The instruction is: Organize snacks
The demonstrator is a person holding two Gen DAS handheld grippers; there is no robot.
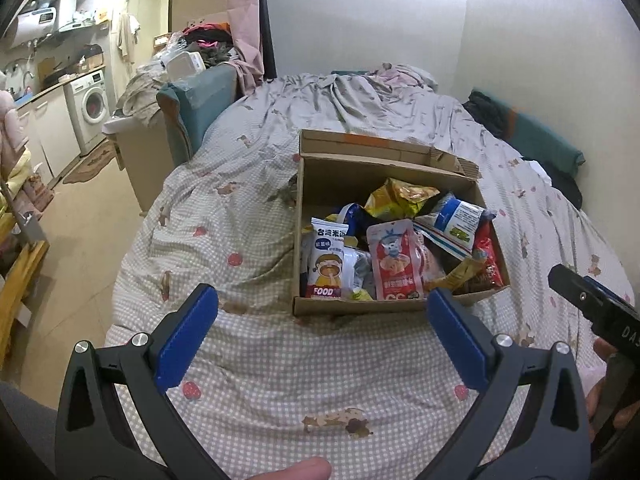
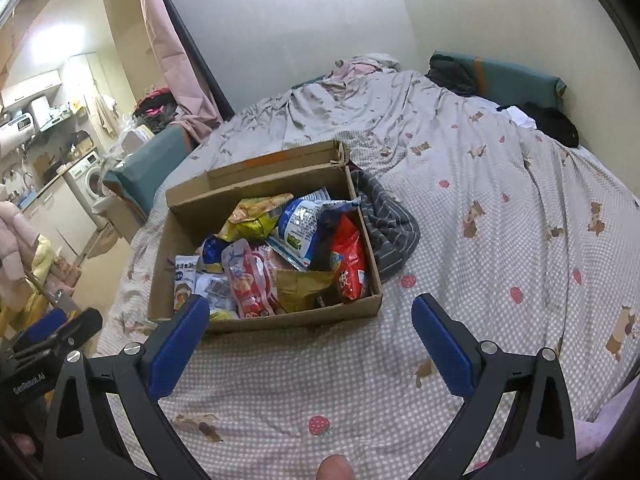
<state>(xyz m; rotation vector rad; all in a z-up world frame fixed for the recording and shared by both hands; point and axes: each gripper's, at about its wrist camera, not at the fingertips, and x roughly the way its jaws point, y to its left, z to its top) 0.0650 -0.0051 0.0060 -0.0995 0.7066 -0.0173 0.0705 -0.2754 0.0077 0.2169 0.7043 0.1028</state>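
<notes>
An open cardboard box (image 1: 352, 307) sits on the bed and holds several snack packets: a white one with a cartoon face (image 1: 329, 264), a red pouch (image 1: 396, 264), a yellow bag (image 1: 400, 196), a blue-white bag (image 1: 460, 220) and a red bag (image 1: 490, 260). The box also shows in the right wrist view (image 2: 288, 320), with the red pouch (image 2: 248, 280) and red bag (image 2: 352, 256). My left gripper (image 1: 322, 312) is open and empty, just short of the box's near wall. My right gripper (image 2: 310, 320) is open and empty, at the box's near right corner.
The bed has a checked grey cover (image 1: 280, 368) with a crumpled sheet (image 1: 352, 96) behind the box. A striped grey cloth (image 2: 388, 220) lies against the box's right side. Dark clothes (image 2: 552, 120) lie at the far right. The bed edge and floor (image 1: 80, 224) are left.
</notes>
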